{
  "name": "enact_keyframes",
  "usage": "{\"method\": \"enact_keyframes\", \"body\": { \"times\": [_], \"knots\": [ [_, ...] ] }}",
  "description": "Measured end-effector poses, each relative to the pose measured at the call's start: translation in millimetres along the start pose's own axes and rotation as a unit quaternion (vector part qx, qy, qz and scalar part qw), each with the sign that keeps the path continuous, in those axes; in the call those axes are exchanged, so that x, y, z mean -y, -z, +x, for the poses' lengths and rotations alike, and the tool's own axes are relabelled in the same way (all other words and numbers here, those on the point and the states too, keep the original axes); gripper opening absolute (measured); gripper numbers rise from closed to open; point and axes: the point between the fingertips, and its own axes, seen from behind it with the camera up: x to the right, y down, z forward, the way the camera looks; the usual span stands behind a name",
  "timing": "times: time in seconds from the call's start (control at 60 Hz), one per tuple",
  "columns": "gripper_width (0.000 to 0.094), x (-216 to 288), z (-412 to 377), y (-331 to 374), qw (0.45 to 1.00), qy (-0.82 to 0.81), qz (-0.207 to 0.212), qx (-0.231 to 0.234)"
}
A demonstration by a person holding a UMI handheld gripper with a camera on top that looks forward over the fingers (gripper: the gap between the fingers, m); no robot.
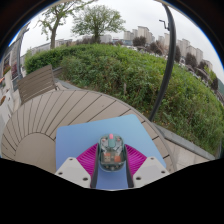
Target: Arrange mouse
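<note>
A small translucent mouse point(111, 151) with a reddish and teal inside sits between my fingers, above the blue mouse mat point(80, 138). My gripper point(111, 162) is shut on the mouse, with the magenta pads point(88, 159) pressing on both of its sides. The mat lies on a round pale table point(35, 120), just ahead of and under the fingers.
A wooden bench point(38, 82) stands beyond the table to the left. Behind the table runs a thick green hedge point(130, 75), with a dark lamp post point(167, 60) to the right. Trees and buildings stand far off.
</note>
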Motion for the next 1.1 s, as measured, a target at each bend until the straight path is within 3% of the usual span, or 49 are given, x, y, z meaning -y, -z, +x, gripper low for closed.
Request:
{"method": "enact_keyframes", "body": {
  "times": [0.083,0.117,0.15,0.167,0.2,0.267,0.417,0.617,0.85,1.1],
  "knots": [
    [0.0505,-1.7,-4.5,2.5,1.000,0.008,0.001,0.018],
    [0.0636,-2.8,-2.9,2.5,1.000,0.014,-0.011,0.018],
    [0.0835,0.2,0.0,10.6,1.000,0.015,-0.014,0.014],
    [0.0860,3.8,1.2,16.2,1.000,0.016,-0.012,0.011],
    [0.0814,10.9,1.8,30.5,1.000,0.013,-0.008,0.010],
    [0.0860,22.9,-3.4,70.3,1.000,0.002,-0.006,0.020],
    [0.0857,25.7,-18.5,180.7,0.999,-0.010,-0.028,0.043],
    [0.0859,-16.9,-40.3,303.5,0.996,0.016,-0.064,0.060],
    [0.0854,-34.0,-61.8,343.9,0.995,0.038,-0.051,0.073],
    [0.0853,-34.3,-59.4,344.3,0.998,0.016,-0.043,0.052]
  ]
}}
